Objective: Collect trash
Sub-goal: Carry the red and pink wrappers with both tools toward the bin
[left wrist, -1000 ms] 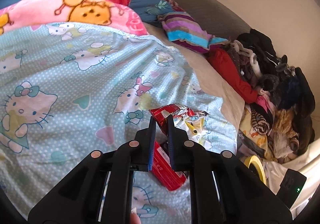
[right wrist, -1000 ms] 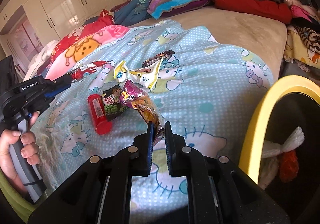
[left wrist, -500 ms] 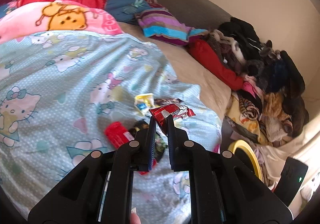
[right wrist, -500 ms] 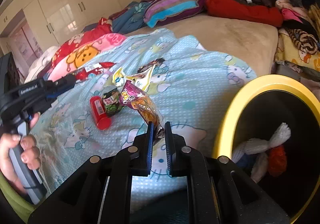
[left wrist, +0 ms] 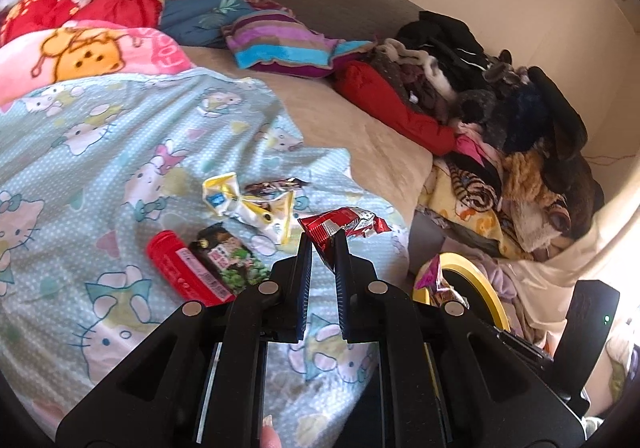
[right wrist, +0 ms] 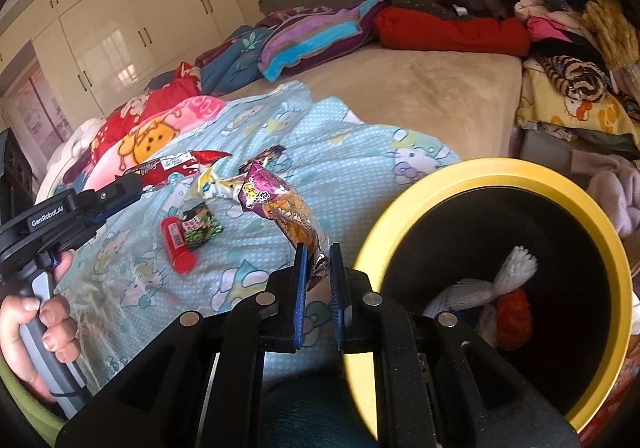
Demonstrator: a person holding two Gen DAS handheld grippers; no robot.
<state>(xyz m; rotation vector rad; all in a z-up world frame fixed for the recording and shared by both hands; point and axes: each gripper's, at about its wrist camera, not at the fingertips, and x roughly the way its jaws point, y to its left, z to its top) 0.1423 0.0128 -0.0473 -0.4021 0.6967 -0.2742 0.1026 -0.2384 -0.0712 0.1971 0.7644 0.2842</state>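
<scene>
My left gripper (left wrist: 321, 244) is shut on a red foil wrapper (left wrist: 344, 226) and holds it above the Hello Kitty blanket (left wrist: 100, 136); it also shows in the right wrist view (right wrist: 132, 184). My right gripper (right wrist: 318, 252) is shut on a purple and orange snack wrapper (right wrist: 280, 208), just left of the yellow-rimmed black bin (right wrist: 400, 224). On the blanket lie a red tube (left wrist: 182, 268), a dark green snack packet (left wrist: 228, 258) and a white and yellow wrapper (left wrist: 248, 204).
The bin holds white and red items (right wrist: 500, 300); its rim shows in the left wrist view (left wrist: 476, 276). A clothes pile (left wrist: 500, 120) and striped pillow (left wrist: 280, 44) lie at the bed's far side. White wardrobes (right wrist: 120, 28) stand behind.
Both grippers have lifted their wrappers and moved right toward the bin. The bin's opening now fills more of the right wrist view. The trash on the blanket has not moved.
</scene>
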